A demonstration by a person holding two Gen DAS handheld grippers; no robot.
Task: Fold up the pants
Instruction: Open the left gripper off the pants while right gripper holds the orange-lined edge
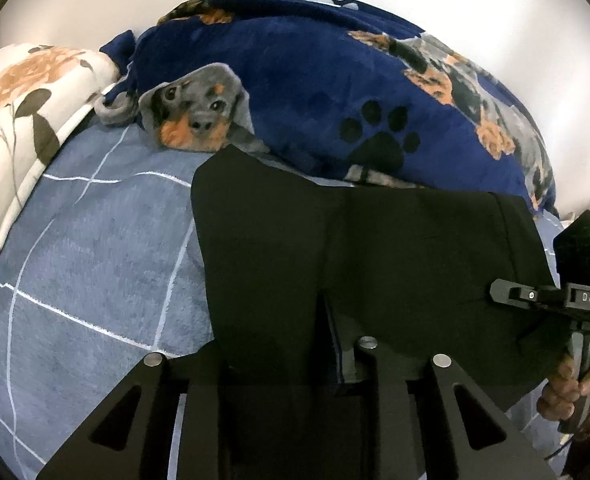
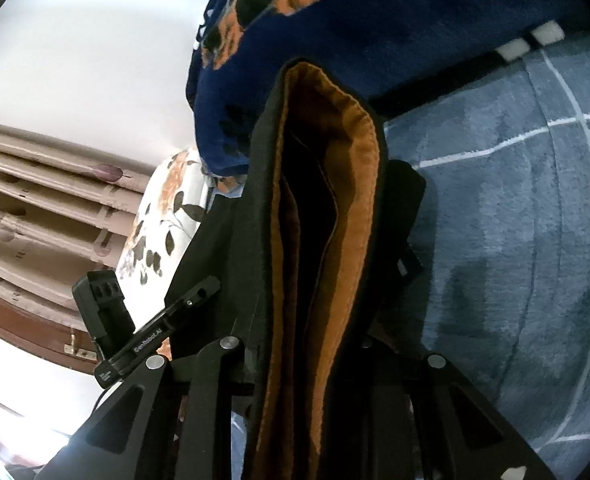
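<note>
The black pants hang stretched between my two grippers above the blue checked bed sheet. My left gripper is shut on one edge of the pants; the cloth covers its fingertips. The right gripper shows at the right edge of the left wrist view, held by a hand. In the right wrist view my right gripper is shut on the pants' waistband, whose orange-brown lining gapes open toward the camera. The left gripper shows at the lower left there.
A dark blue dog-print blanket is heaped at the back of the bed. A white floral quilt lies at the left. Beige curtains and a white wall stand behind.
</note>
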